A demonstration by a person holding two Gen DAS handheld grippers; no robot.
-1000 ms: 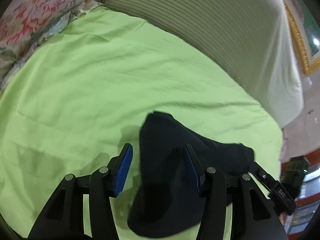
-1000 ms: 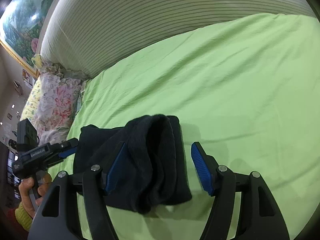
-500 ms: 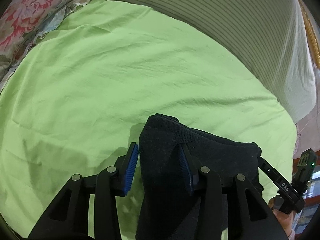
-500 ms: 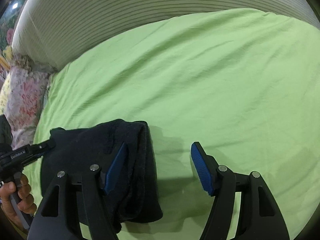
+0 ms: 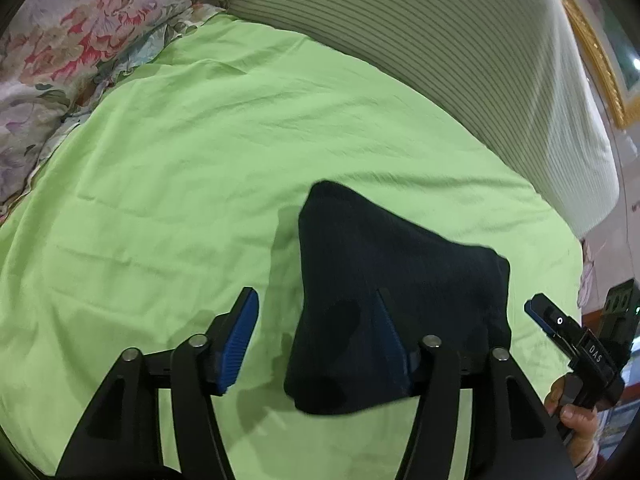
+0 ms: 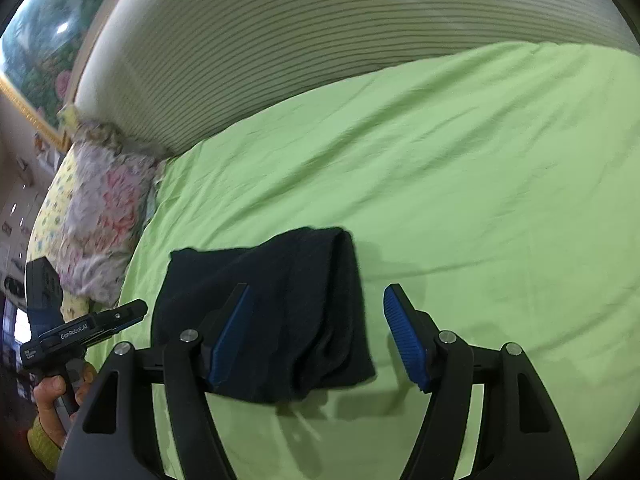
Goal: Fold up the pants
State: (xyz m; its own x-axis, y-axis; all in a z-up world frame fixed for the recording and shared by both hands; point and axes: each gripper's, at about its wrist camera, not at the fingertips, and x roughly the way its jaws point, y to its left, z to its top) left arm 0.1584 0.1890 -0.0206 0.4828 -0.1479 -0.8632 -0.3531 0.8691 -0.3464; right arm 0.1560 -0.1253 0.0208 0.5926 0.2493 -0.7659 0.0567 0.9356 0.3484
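Left gripper [image 5: 316, 340]: jaws spread wide, gripping nothing. Half a second back they were narrower around the fabric edge; now the folded pants [image 5: 384, 304] drape over the right-hand finger and lie free on the green sheet [image 5: 160, 184].

Right gripper [image 6: 316, 332]: jaws parted, empty, as earlier. The bundle sits over its left finger, more centred than before.

Judgement: the fold looks released; the compact bundle suggests the task is nearly finished.

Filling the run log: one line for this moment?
pants: folded, on green sheet | left tongs: open | right tongs: open
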